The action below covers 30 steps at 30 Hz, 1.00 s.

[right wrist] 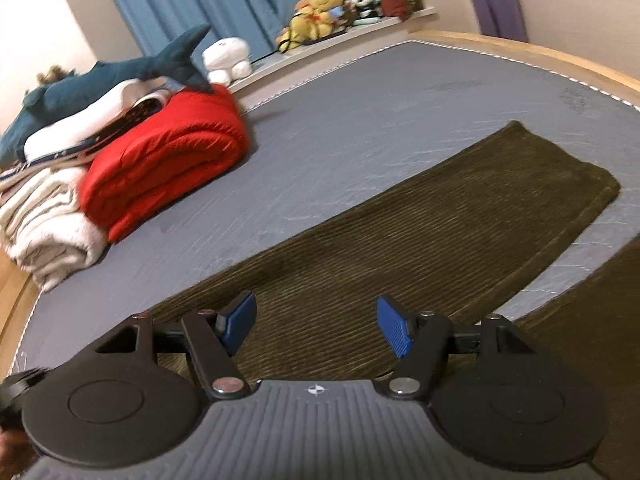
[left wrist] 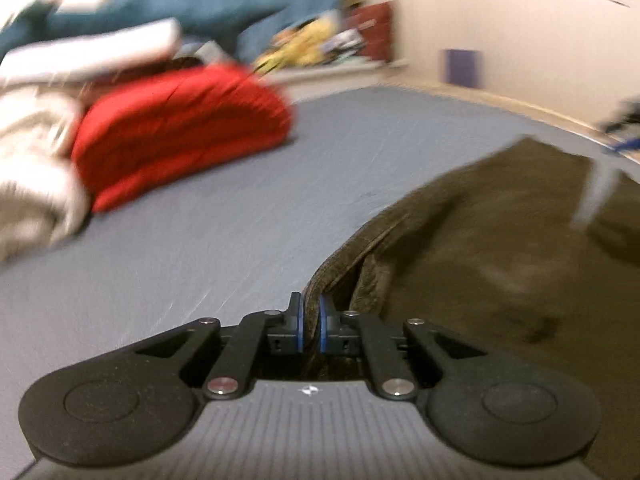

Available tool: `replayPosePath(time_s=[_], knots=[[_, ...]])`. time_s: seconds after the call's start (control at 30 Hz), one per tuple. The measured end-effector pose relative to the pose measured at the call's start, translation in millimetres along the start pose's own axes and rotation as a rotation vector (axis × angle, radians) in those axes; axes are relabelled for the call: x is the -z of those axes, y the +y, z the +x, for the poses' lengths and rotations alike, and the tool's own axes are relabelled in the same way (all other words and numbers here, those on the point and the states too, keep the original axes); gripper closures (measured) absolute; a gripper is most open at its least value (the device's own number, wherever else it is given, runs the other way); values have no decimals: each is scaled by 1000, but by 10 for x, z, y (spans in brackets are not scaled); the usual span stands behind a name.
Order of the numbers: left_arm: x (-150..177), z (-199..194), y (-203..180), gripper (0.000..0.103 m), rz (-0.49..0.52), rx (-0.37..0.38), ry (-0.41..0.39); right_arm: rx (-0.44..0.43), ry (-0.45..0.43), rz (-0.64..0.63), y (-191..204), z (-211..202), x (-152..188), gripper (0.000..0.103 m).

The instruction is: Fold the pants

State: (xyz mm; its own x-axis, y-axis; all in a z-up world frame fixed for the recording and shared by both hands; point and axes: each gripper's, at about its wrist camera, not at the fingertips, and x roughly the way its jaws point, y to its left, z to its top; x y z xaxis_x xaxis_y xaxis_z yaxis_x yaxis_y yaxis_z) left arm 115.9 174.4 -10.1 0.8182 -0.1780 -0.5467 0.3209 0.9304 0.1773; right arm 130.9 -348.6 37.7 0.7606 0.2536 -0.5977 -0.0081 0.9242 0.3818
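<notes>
We are working on the olive corduroy pants (right wrist: 420,232), which are lying flat on the grey mattress (right wrist: 360,112), one leg stretching away toward the far corner. Our left gripper (left wrist: 311,320) is pinching a thick seamed edge of them — jaws pressed together on the cloth. Our right gripper (right wrist: 316,320) is hovering over the leg, jaws spread, holding nothing. The fabric looks soft, heavy and limp — we judge hems and seams the firmest holds.
</notes>
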Motion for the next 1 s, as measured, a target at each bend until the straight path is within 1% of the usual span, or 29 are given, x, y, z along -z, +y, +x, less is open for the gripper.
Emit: replayPosePath(time_s=[0.03, 0.07, 0.13, 0.17, 0.2, 0.23, 0.27, 0.33, 0.37, 0.4, 0.43, 0.47, 0.53, 0.57, 0.6, 0.63, 0.67, 0.7, 0.73, 0.77, 0.8, 0.83, 0.87, 0.9, 0.93, 1.0], knots=[[-16, -215, -93, 96, 30, 31, -25, 6, -5, 10, -45, -12, -16, 34], [2, -480, -193, 96, 54, 79, -52, 14, -12, 24, -100, -25, -31, 34], [108, -898, -408, 97, 131, 167, -85, 27, -29, 60, -220, -44, -32, 34], [209, -1110, -529, 97, 176, 226, -84, 30, -39, 86, -303, -57, -29, 34], [339, -1261, -630, 97, 209, 278, -65, 38, -49, 112, -390, -71, -20, 34], [464, -1317, -692, 97, 227, 306, -32, 51, -54, 137, -458, -77, -17, 34], [623, -1311, -737, 98, 230, 335, 46, 65, -59, 169, -545, -87, -19, 34], [903, -1160, -804, 100, 236, 386, 238, 86, -77, 227, -702, -119, -20, 34], [1029, -1091, -854, 98, 259, 405, 322, 102, -92, 249, -786, -132, -24, 34], [1068, -1065, -861, 97, 263, 414, 346, 121, -98, 261, -843, -127, -25, 34], [1059, -1071, -849, 97, 247, 420, 337, 140, -99, 279, -909, -119, -26, 34], [998, -1098, -807, 95, 212, 418, 294, 154, -99, 304, -982, -109, -27, 34], [828, -1124, -683, 90, 115, 400, 172, 165, -93, 363, -1138, -67, -36, 34], [736, -1100, -642, 90, 63, 398, 113, 170, -89, 381, -1187, -44, -40, 34], [689, -1059, -646, 90, 45, 389, 76, 175, -84, 397, -1235, -17, -45, 34], [642, -988, -684, 90, 51, 375, 63, 180, -81, 409, -1276, 12, -54, 35], [612, -893, -778, 90, 86, 362, 71, 186, -82, 417, -1320, 38, -63, 36], [606, -793, -898, 90, 144, 355, 91, 193, -87, 421, -1357, 62, -69, 40], [604, -721, -997, 89, 192, 354, 110, 199, -92, 421, -1406, 87, -82, 48], [621, -628, -1094, 89, 240, 359, 132, 206, -99, 424, -1432, 93, -89, 53], [634, -542, -1169, 86, 271, 371, 151, 220, -110, 433, -1507, 99, -99, 62], [663, -499, -1203, 76, 288, 380, 163, 233, -119, 443, -1581, 102, -104, 67], [684, -444, -1233, 67, 302, 388, 172, 248, -128, 457, -1664, 98, -106, 67], [752, -438, -1229, 64, 310, 395, 177, 264, -133, 474, -1769, 105, -113, 67], [742, -381, -1255, 62, 315, 404, 181, 278, -133, 491, -1863, 121, -117, 67], [779, -331, -1260, 61, 319, 416, 184, 294, -119, 532, -2069, 166, -97, 64]])
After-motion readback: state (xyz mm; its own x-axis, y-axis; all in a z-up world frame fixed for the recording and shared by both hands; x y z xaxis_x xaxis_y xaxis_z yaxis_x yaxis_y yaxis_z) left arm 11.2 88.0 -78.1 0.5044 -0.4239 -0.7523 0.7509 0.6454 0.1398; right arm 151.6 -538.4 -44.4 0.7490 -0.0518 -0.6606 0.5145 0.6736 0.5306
